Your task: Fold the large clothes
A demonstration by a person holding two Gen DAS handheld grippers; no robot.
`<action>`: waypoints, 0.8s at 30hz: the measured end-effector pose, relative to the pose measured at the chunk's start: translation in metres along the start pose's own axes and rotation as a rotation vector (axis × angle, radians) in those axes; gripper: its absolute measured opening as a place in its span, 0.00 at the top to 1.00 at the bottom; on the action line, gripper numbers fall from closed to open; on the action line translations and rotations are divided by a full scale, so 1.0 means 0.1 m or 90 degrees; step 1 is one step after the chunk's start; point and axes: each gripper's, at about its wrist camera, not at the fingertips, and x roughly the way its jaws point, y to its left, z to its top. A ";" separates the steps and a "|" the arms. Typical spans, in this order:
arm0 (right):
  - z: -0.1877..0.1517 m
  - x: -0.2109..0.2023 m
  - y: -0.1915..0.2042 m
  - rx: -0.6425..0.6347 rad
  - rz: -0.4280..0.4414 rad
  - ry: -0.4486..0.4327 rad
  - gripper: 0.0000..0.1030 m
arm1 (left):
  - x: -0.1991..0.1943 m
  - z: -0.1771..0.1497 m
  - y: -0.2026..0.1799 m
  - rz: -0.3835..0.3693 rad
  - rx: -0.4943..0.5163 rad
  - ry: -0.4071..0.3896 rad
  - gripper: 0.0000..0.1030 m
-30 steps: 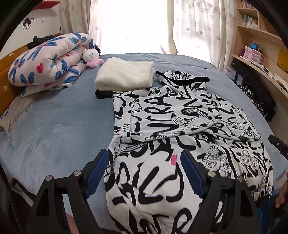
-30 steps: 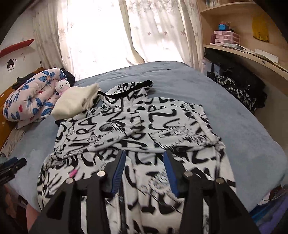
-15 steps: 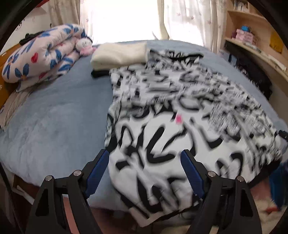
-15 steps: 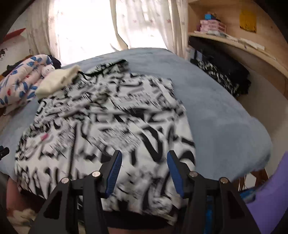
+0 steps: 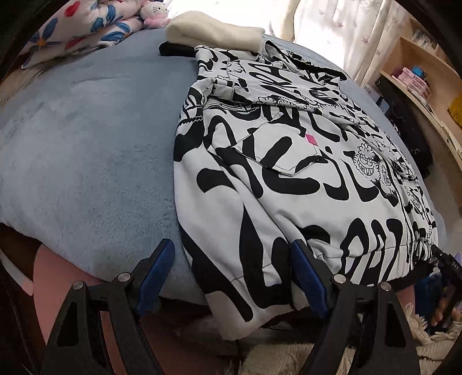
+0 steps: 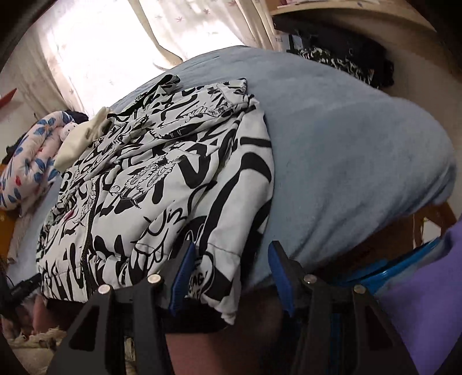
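Reaching for the hem, by the look of it: sleeves already laid across the chest of the white jacket with bold black graffiti lettering (image 5: 288, 161), bottom edge still hanging over the near side of the soft blue-grey blanket-covered bed (image 5: 86, 144). Spread flat down the bed, collar toward the folded cream fleece (image 5: 213, 28) and floral quilt roll (image 5: 86, 26) at the far end.

Next move, probably: a pinch on each lower corner, then a lift and carry up toward the collar, both sides kept level so the fold lands square.

Left tongs (image 5: 232, 274) spread wide, straddling the jacket's left lower corner where it droops off the bed; no pinch yet, blue pads clear of the cloth. Right tongs (image 6: 228, 274) about half spread after widening just now, right lower corner lying between the pads, left pad seemingly brushing the fabric but no squeeze visible.
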 end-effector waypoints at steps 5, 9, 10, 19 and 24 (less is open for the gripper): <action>-0.08 0.01 0.10 -0.016 0.011 0.007 0.49 | -0.02 -0.04 0.04 -0.015 -0.011 0.008 0.22; -0.09 0.01 0.12 -0.020 0.013 0.016 0.49 | -0.01 -0.06 0.06 -0.033 -0.024 0.025 0.22; -0.10 0.00 0.12 -0.020 0.017 0.021 0.49 | 0.00 -0.08 0.07 -0.042 -0.030 0.033 0.22; -0.21 0.11 0.18 -0.030 0.045 0.048 0.55 | 0.17 -0.12 0.08 -0.102 -0.050 0.085 0.30; -0.18 -0.07 0.31 -0.068 0.040 0.008 0.83 | 0.06 -0.06 -0.13 -0.102 0.003 0.065 0.85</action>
